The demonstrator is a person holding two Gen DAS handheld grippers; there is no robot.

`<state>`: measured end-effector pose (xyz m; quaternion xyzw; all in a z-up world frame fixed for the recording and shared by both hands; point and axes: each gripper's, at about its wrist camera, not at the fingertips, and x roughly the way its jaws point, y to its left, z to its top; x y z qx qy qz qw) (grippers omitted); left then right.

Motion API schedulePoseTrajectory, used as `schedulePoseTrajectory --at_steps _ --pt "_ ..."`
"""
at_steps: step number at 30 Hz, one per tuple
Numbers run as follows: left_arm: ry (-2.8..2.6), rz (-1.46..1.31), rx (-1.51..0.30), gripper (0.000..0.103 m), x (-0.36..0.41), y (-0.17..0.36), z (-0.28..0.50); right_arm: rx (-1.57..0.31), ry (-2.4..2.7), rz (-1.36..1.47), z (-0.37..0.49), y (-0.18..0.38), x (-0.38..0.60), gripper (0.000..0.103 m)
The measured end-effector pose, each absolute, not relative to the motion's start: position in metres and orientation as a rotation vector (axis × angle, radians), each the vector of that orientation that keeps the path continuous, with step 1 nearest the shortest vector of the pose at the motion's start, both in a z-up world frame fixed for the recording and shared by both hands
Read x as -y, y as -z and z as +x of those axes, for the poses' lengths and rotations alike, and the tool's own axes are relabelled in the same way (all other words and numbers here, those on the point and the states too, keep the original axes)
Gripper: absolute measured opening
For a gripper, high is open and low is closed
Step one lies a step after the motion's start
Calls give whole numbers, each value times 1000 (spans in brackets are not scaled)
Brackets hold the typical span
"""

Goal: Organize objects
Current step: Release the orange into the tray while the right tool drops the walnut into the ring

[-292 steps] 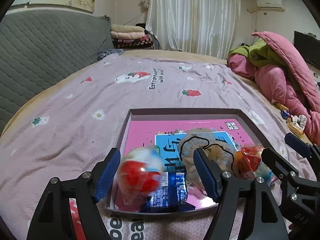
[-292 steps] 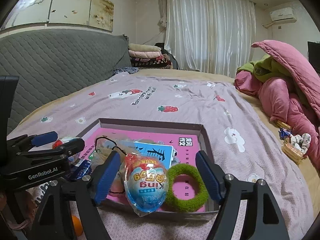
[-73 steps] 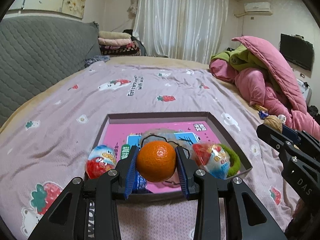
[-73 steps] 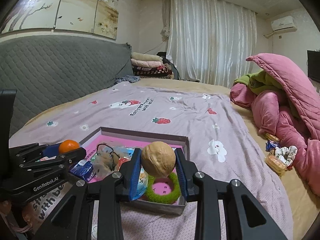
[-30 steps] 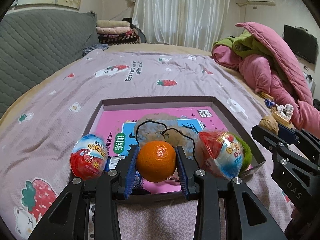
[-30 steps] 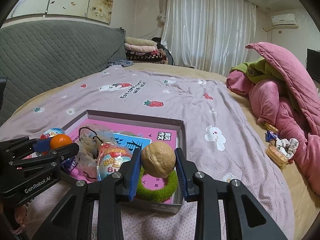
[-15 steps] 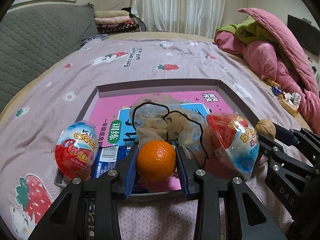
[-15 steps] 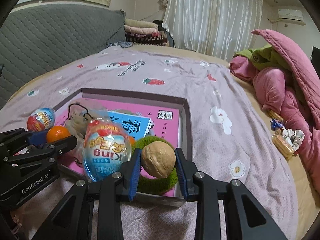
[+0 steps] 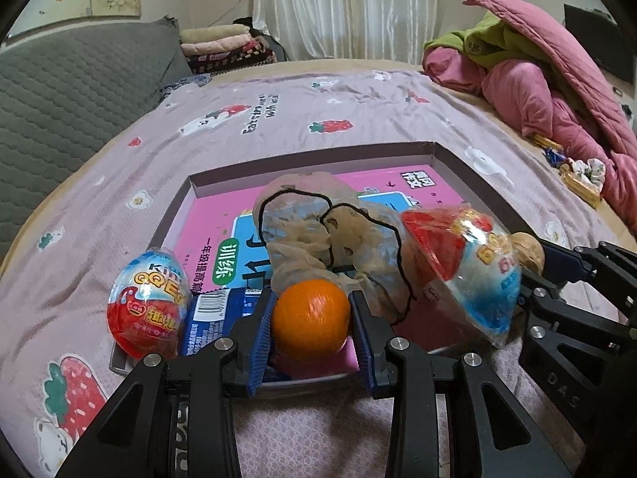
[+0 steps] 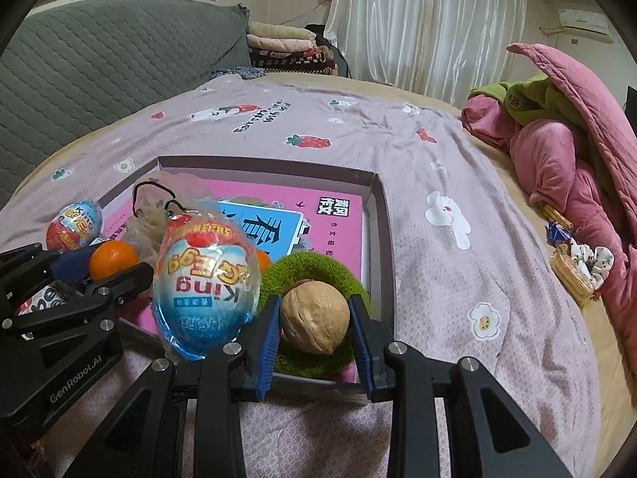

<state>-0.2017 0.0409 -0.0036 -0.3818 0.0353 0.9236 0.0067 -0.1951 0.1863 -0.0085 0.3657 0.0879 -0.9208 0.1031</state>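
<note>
My left gripper (image 9: 311, 320) is shut on an orange tangerine (image 9: 311, 318), held low over the near edge of a shallow grey box (image 9: 310, 155) with a pink book inside. My right gripper (image 10: 315, 322) is shut on a brown walnut (image 10: 314, 318), just above a green fuzzy ring (image 10: 318, 267) in the box's near right corner. The walnut (image 9: 527, 247) also shows at the right of the left wrist view. Two wrapped chocolate eggs (image 9: 147, 302) (image 9: 466, 267), a blue packet (image 9: 211, 318) and a hairnet (image 9: 314, 231) lie in the box.
The box rests on a pale purple bedsheet (image 9: 278, 119) with strawberry prints. A heap of pink and green quilts (image 10: 565, 139) lies at the right. Snack wrappers and a scrunchie (image 10: 577, 263) sit on the sheet near it. A grey quilted headboard (image 10: 99, 59) stands at the left.
Both grippers have sunk closer to the box with the tangerine and the walnut still held. The box and its contents look larger and nearer.
</note>
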Motion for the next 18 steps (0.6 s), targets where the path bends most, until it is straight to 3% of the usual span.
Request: schedulePoseTrajectory --at_steps 14,18 --pt "-2878 -1188 -130 38 -48 3 -198 -276 2716 1084 -193 9 -185 34" --pt "-2892 -1165 -118 44 -47 -2 -196 -277 2720 1080 -191 8 -187 36"
